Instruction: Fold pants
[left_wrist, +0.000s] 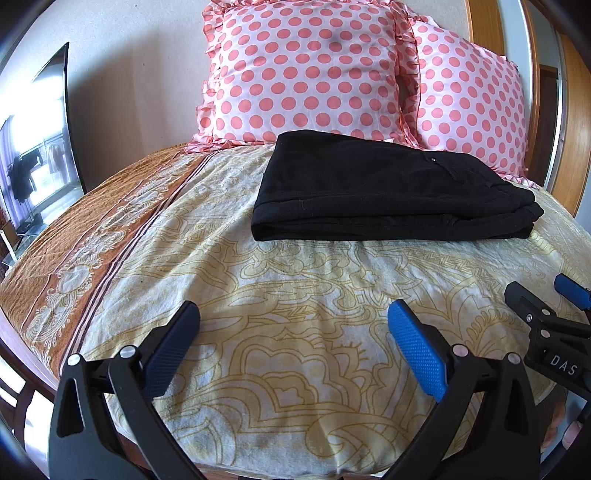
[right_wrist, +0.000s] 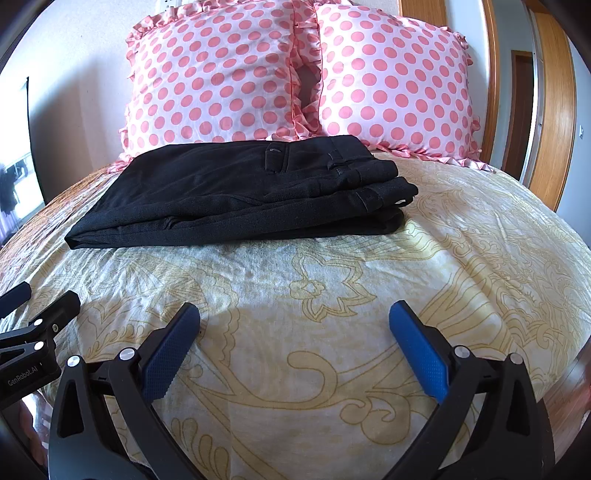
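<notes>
Left wrist view gave you the widest sweep: the bed (left_wrist: 295, 295) with its cream and gold patterned sheet filled most of the frame, and two pink polka-dot pillows (left_wrist: 306, 70) leaned against the wall at its head. Just in front of those pillows lay the black pants (left_wrist: 388, 188), already folded into a flat stack of several layers, with the waistband end and its belt loops toward your right, as the right wrist view showed more plainly. Your left hand-held gripper (left_wrist: 293, 343) hovered low over bare sheet, well apart from the pants, its jaws spread wide and holding nothing; your right hand-held gripper (right_wrist: 295, 343) sat the same way, wide and empty, just beside the left. By my judgement the folding looked finished or nearly so, and the risk lay in any further touch. The layers at the waistband end were stepped rather than flush, so a pinch taken on only the top layer could have peeled the stack apart, and a nudge on the soft, rumpled sheet could have slid the pile askew toward the pillows.
</notes>
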